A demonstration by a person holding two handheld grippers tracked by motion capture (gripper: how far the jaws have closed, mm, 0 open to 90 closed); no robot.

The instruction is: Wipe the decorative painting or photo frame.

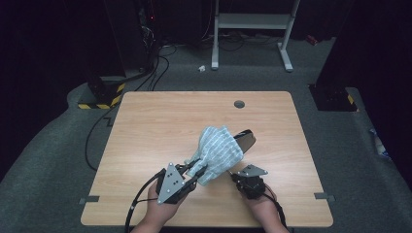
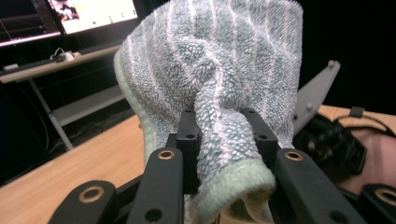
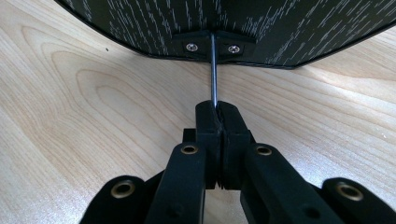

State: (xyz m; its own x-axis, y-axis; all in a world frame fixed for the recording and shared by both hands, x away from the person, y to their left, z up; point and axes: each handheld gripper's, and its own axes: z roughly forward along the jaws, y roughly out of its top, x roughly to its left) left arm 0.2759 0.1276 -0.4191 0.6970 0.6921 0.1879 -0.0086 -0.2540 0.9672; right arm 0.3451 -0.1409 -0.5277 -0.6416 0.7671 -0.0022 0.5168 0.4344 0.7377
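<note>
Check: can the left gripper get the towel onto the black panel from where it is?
Probably yes. The left gripper is shut on the striped towel, which already drapes over the black panel; the right gripper pinches the panel's thin metal rod, clear of the towel.

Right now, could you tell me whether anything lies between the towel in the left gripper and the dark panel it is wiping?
Nothing visible does. The left gripper is shut on the towel, which drapes over the dark panel; the right gripper pinches the panel's thin rod.
</note>
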